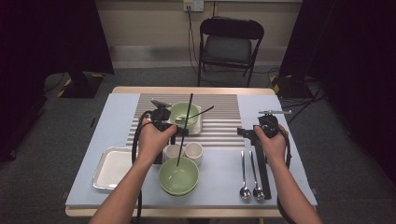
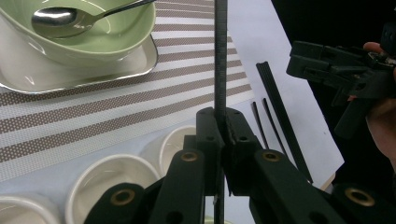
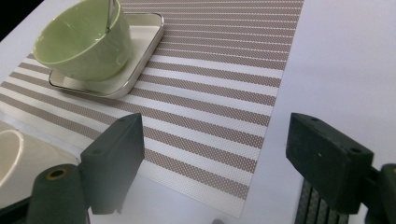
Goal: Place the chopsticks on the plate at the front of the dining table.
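Note:
My left gripper is shut on a long black chopstick that stands steeply, its low end over the near green bowl. In the left gripper view the jaws pinch the chopstick between them. My right gripper hovers over the table's right side, open, its two jaws wide apart with nothing between them. A second black chopstick lies flat below the right hand. The far green bowl holds a spoon and rests on a small white tray.
Two white cups stand just behind the near bowl. A white tray lies at the front left, two metal spoons at the front right. A striped placemat covers the table's back middle. A black chair stands beyond.

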The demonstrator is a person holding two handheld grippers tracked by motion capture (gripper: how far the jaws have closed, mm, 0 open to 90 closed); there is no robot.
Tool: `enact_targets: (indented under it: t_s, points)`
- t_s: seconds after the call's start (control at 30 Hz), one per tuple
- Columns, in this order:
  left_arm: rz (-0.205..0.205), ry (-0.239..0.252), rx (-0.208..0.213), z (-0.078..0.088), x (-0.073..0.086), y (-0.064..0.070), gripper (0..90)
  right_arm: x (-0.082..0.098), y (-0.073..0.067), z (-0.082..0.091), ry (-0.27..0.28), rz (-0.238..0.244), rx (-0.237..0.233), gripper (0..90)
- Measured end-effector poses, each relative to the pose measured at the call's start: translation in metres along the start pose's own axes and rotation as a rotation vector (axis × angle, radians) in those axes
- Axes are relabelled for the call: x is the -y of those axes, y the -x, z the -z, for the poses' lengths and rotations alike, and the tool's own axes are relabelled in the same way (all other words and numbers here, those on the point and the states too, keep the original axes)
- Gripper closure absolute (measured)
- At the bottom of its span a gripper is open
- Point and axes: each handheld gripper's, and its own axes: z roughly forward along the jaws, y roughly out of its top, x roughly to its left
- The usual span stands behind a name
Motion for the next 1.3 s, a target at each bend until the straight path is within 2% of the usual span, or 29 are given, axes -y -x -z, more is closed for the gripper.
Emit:
enact_targets:
  t_s: [0.47, 1.3]
  points:
    - [0.010, 0.001, -0.012, 0.006, 0.001, -0.008, 86.3, 0.012, 0.016, 0.000, -0.020, -0.017, 0.033, 18.5]
    - [0.021, -0.002, -0.017, 0.012, 0.003, -0.016, 86.3, 0.028, 0.030, -0.005, -0.052, -0.025, 0.063, 18.2]
